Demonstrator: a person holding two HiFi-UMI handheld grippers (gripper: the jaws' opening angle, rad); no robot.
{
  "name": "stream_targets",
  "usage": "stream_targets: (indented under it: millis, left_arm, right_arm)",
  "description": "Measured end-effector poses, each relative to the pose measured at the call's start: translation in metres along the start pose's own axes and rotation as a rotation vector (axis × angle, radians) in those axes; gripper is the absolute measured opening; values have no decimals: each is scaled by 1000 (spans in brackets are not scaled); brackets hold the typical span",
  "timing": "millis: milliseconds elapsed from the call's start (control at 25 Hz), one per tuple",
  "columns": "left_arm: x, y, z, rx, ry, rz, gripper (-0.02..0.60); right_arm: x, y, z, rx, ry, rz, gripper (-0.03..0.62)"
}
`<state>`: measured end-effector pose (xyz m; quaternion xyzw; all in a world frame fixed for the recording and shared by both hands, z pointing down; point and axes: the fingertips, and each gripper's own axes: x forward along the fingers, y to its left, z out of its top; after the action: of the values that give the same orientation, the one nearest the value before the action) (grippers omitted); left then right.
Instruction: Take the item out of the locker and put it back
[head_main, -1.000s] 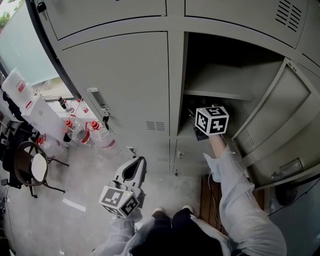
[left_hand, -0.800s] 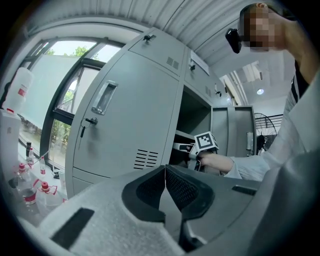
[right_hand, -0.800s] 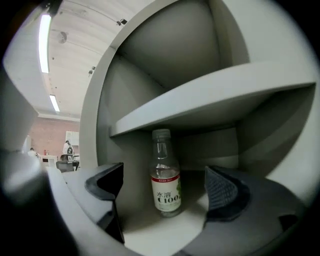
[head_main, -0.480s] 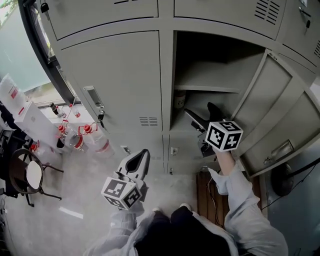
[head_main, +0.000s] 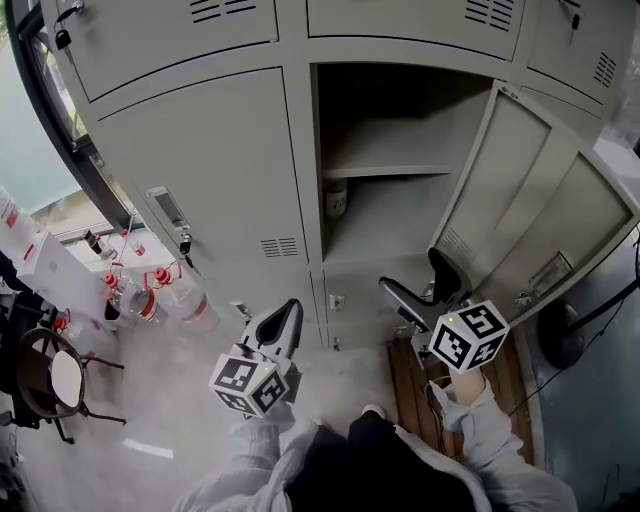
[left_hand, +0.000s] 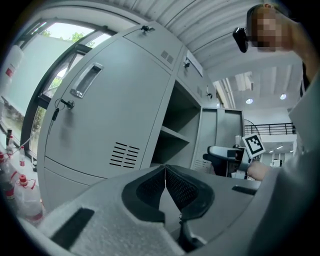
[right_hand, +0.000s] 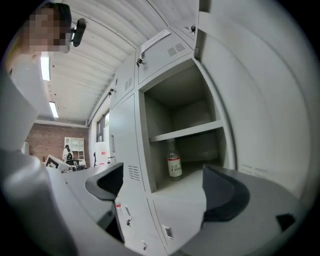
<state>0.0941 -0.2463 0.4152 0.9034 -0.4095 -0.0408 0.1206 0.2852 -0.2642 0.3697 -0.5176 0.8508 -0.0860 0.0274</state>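
A small clear bottle (right_hand: 174, 161) with a white label stands upright at the back left of the open locker (head_main: 400, 215), under its shelf; the head view shows the bottle (head_main: 335, 197) too. My right gripper (head_main: 420, 290) is open and empty, held in front of the locker and below its opening, well short of the bottle. My left gripper (head_main: 282, 322) is shut with nothing in it, low in front of the closed locker door (head_main: 210, 170) to the left.
The open locker's door (head_main: 530, 210) swings out to the right. Plastic bottles (head_main: 150, 295) with red caps stand on the floor at the left by a window, and a chair (head_main: 45, 370) is further left. A wooden board (head_main: 405, 375) lies at the locker's foot.
My right gripper has drawn back out of the locker and come down, empty and open. The bottle now shows standing inside. The head view has tilted up.
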Motion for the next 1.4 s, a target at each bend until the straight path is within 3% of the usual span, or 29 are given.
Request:
stream_targets:
  millis: [200, 520, 680, 800, 1000, 1400]
  left_arm:
    - [4, -3, -9, -18, 24, -11, 9]
    - [13, -13, -10, -9, 26, -19, 9]
    - [16, -18, -8, -4, 25, -24, 9]
    - [18, -19, -8, -9, 22, -25, 9]
    - [20, -19, -6, -1, 21, -22, 9]
    - [25, -16, -9, 36, 41, 3, 9]
  right_arm:
    - [-45, 6, -41, 51, 8, -101, 494]
    - [-51, 6, -31, -4, -23, -135, 489]
    - [-50, 4, -26, -34, -26, -159, 386]
    - [-52, -2, -25, -71, -30, -213, 177]
    - [-53, -11, -32, -93, -14, -239, 0]
    - [-47, -13, -42, -121, 47, -191, 0]
